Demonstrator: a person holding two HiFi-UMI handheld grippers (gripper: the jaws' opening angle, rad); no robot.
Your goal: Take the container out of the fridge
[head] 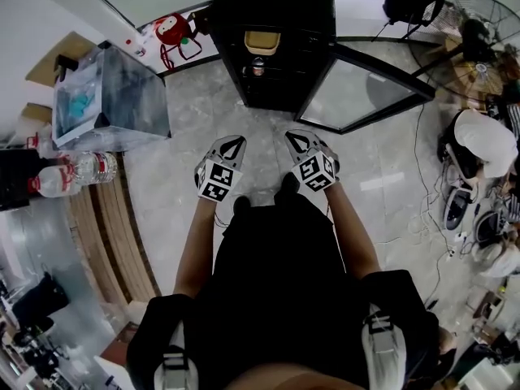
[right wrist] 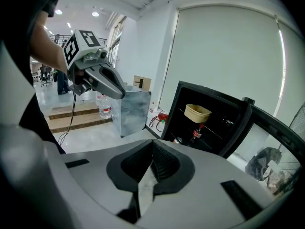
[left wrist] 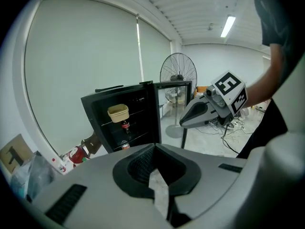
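A beige container (head: pixel 262 41) sits on the upper shelf of a black fridge (head: pixel 280 88) whose glass door (head: pixel 366 96) stands swung open to the right. The left gripper view shows the container (left wrist: pixel 118 112) and so does the right gripper view (right wrist: pixel 197 112). Both grippers hang in front of the person, well short of the fridge and pointing at it. My left gripper (head: pixel 234 141) is shut with nothing in it, its jaws meeting at the tip (left wrist: pixel 153 148). My right gripper (head: pixel 296 137) is likewise shut and empty (right wrist: pixel 152 143).
A cola bottle (left wrist: pixel 125 126) and a can (left wrist: pixel 125 146) stand on the lower fridge shelves. A translucent box (head: pixel 110 96), water bottles (head: pixel 81 173) and wooden steps (head: pixel 110 234) lie to the left. A standing fan (head: pixel 471 31) and floor cables (head: pixel 422 185) are on the right.
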